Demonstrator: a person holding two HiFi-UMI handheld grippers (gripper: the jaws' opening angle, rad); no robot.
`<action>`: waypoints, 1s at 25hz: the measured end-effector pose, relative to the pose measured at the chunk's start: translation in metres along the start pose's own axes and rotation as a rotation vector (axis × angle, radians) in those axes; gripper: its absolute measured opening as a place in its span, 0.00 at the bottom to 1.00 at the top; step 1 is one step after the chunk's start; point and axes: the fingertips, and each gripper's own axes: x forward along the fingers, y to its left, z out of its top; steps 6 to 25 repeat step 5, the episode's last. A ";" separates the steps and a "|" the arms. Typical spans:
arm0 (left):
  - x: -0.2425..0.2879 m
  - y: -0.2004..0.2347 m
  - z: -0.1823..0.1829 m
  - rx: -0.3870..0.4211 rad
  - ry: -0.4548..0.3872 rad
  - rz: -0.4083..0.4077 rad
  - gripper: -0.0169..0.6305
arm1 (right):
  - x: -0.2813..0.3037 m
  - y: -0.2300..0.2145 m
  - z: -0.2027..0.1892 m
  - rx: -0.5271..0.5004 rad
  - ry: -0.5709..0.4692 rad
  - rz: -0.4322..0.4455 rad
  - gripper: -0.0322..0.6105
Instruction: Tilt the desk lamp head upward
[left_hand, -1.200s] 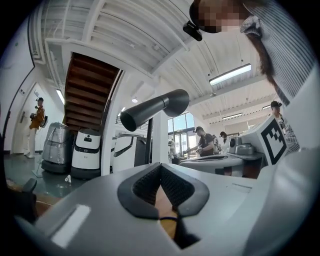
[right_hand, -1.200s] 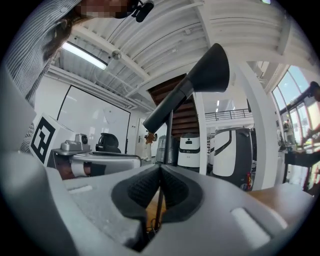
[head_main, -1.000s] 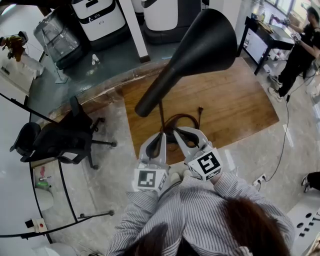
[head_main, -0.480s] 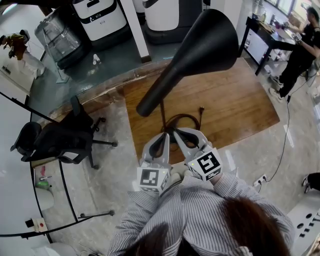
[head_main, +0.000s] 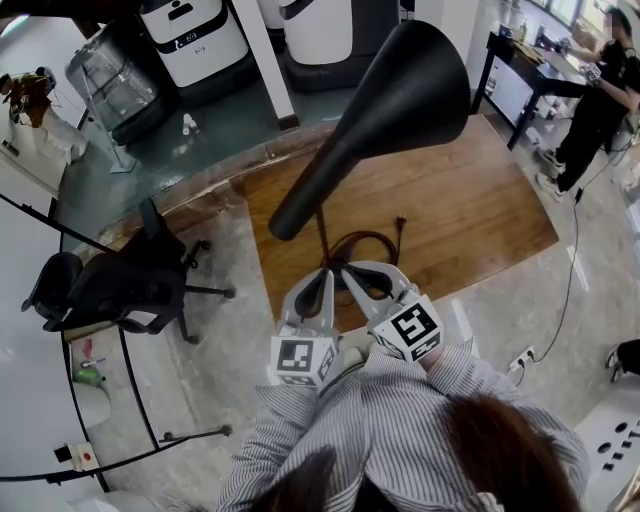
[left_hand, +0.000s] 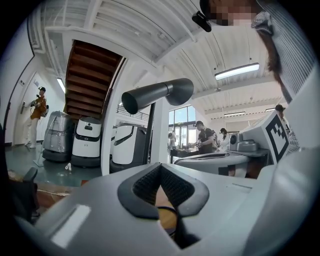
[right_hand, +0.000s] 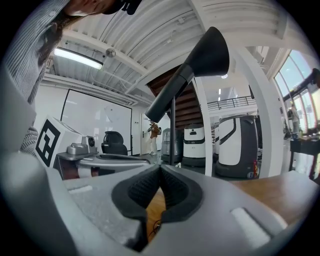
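Observation:
A black desk lamp stands on a wooden table (head_main: 470, 210). Its cone-shaped head (head_main: 390, 105) rises above my grippers, wide mouth up and to the right; its thin stem (head_main: 322, 232) runs down to a coiled black cable (head_main: 365, 245). In the right gripper view the head (right_hand: 197, 65) tilts up to the right on its stem (right_hand: 172, 132); in the left gripper view it (left_hand: 157, 95) lies nearly level. My left gripper (head_main: 326, 274) and right gripper (head_main: 349, 270) sit side by side near the table's front edge, below the head, both shut and empty.
A black office chair (head_main: 120, 280) stands to the left on the marble floor. White robot machines (head_main: 195, 35) line the back. A person (head_main: 600, 95) works at a black desk (head_main: 535, 75) at the far right. A cable (head_main: 570, 290) runs across the floor to a socket strip.
The lamp head and my two grippers stay almost as they were; only the head view has shifted slightly.

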 end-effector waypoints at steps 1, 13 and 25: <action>0.001 0.001 0.000 0.000 0.000 0.003 0.03 | 0.001 -0.001 0.000 0.001 0.000 0.002 0.05; 0.005 0.001 -0.001 -0.001 0.003 0.006 0.03 | 0.001 -0.006 -0.002 0.006 0.005 0.001 0.05; 0.005 0.001 -0.001 -0.001 0.003 0.006 0.03 | 0.001 -0.006 -0.002 0.006 0.005 0.001 0.05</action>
